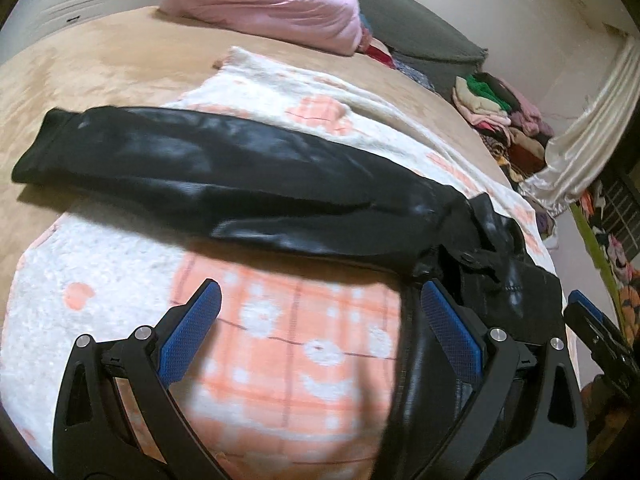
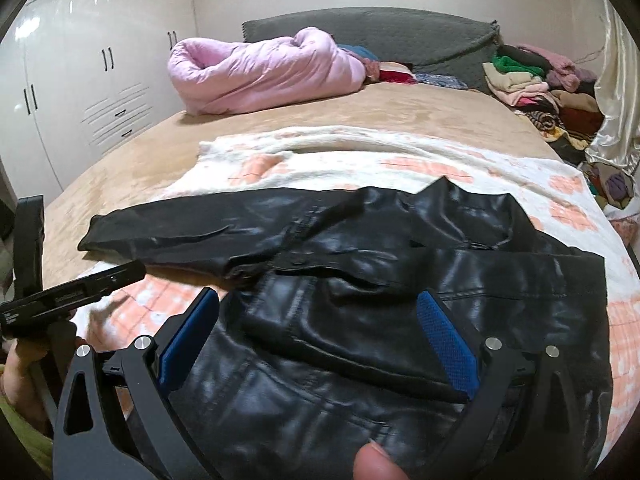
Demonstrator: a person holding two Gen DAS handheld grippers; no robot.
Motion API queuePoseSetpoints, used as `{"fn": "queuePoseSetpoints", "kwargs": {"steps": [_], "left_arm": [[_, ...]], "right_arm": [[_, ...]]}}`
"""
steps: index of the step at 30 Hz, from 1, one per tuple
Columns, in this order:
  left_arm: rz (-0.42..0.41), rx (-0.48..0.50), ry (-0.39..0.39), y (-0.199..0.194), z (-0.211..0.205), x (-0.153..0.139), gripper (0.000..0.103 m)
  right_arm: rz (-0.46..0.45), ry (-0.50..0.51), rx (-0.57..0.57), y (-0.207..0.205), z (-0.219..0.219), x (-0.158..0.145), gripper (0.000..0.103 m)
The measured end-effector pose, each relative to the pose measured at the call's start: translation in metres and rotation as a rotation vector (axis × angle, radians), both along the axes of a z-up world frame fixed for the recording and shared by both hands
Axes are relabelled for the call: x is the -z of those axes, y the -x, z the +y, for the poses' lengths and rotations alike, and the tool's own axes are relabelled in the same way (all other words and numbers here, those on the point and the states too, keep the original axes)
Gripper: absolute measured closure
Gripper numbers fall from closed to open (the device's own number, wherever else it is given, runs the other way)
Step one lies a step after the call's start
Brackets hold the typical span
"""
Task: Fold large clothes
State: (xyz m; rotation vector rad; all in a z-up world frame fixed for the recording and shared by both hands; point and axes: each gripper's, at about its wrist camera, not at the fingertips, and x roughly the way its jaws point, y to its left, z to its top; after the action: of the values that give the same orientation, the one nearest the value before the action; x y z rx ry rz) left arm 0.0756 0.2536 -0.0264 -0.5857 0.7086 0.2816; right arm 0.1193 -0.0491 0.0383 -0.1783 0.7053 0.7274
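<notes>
A black leather jacket [image 1: 224, 184] lies on a white and orange patterned blanket [image 1: 280, 340] spread over the bed. One sleeve stretches out to the left, its cuff [image 1: 44, 152] on the tan bedcover. My left gripper [image 1: 320, 300] hovers open over the blanket just left of the jacket's body, nothing between its blue pads [image 1: 188, 332]. My right gripper [image 2: 320, 304] is open above the jacket's body [image 2: 340, 320], its fingers straddling a folded part without touching. The jacket's collar [image 2: 452, 200] points away. A fingertip [image 2: 376, 460] shows at the bottom edge of the right wrist view.
A rolled pink quilt [image 2: 260, 76] and a grey headboard cushion [image 2: 400, 32] lie at the far end of the bed. A pile of mixed clothes [image 2: 532, 84] sits at the far right beside a pale curtain [image 2: 616, 100]. White wardrobes [image 2: 80, 72] stand left.
</notes>
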Motion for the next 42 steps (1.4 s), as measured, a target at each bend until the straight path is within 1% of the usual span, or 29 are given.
{"fn": "queuePoseSetpoints", "kwargs": {"steps": [5,7,9,13,18,20,22,26,28,29,30,31,32,33,34,35,36,38,42], "left_arm": [[-0.016,-0.057,0.037,0.011,0.025,0.006,0.009],[-0.03,-0.087,0.088,0.016,0.038,0.011,0.009],[-0.037,-0.117,0.121,0.022,0.051,0.016,0.009],[-0.058,-0.154,0.157,0.029,0.067,0.019,0.009],[-0.086,-0.204,0.182,0.039,0.086,0.02,0.009],[-0.12,-0.229,0.204,0.042,0.098,0.021,0.009],[-0.138,-0.264,0.217,0.043,0.109,0.022,0.01],[-0.14,-0.324,0.232,0.047,0.13,0.027,0.01],[-0.142,-0.326,0.244,0.045,0.139,0.03,0.012],[-0.138,-0.321,0.248,0.043,0.142,0.03,0.015],[-0.134,-0.322,0.244,0.041,0.144,0.03,0.027],[-0.13,-0.33,0.243,0.04,0.148,0.03,0.049],[-0.125,-0.341,0.247,0.041,0.151,0.031,0.06],[-0.122,-0.358,0.258,0.042,0.155,0.032,0.074],[-0.125,-0.359,0.26,0.041,0.157,0.032,0.081],[-0.132,-0.36,0.24,0.042,0.158,0.028,0.086],[-0.145,-0.362,0.197,0.044,0.154,0.021,0.092],[-0.172,-0.354,0.144,0.048,0.147,0.006,0.095],[-0.221,-0.33,0.094,0.051,0.135,-0.022,0.1]], "right_arm": [[0.001,0.012,-0.03,0.012,0.023,0.001,0.004],[0.005,0.016,-0.043,0.017,0.032,0.002,0.004],[0.009,0.023,-0.055,0.021,0.041,0.003,0.004],[0.015,0.033,-0.07,0.028,0.054,0.006,0.004],[0.02,0.038,-0.102,0.04,0.075,0.008,0.004],[0.025,0.044,-0.111,0.043,0.08,0.01,0.004],[0.031,0.048,-0.112,0.045,0.082,0.012,0.004],[0.042,0.057,-0.111,0.048,0.079,0.017,0.004],[0.047,0.064,-0.106,0.047,0.076,0.019,0.004],[0.049,0.065,-0.101,0.046,0.074,0.019,0.004],[0.05,0.063,-0.099,0.046,0.072,0.02,0.004],[0.05,0.06,-0.097,0.046,0.069,0.02,0.004],[0.049,0.059,-0.093,0.046,0.067,0.02,0.004],[0.05,0.058,-0.089,0.045,0.064,0.02,0.004],[0.05,0.056,-0.086,0.045,0.062,0.019,0.004],[0.051,0.053,-0.079,0.044,0.058,0.019,0.004],[0.053,0.049,-0.073,0.043,0.056,0.019,0.004],[0.063,0.037,-0.061,0.041,0.049,0.02,0.004],[0.082,0.014,-0.036,0.037,0.035,0.021,0.004]]}}
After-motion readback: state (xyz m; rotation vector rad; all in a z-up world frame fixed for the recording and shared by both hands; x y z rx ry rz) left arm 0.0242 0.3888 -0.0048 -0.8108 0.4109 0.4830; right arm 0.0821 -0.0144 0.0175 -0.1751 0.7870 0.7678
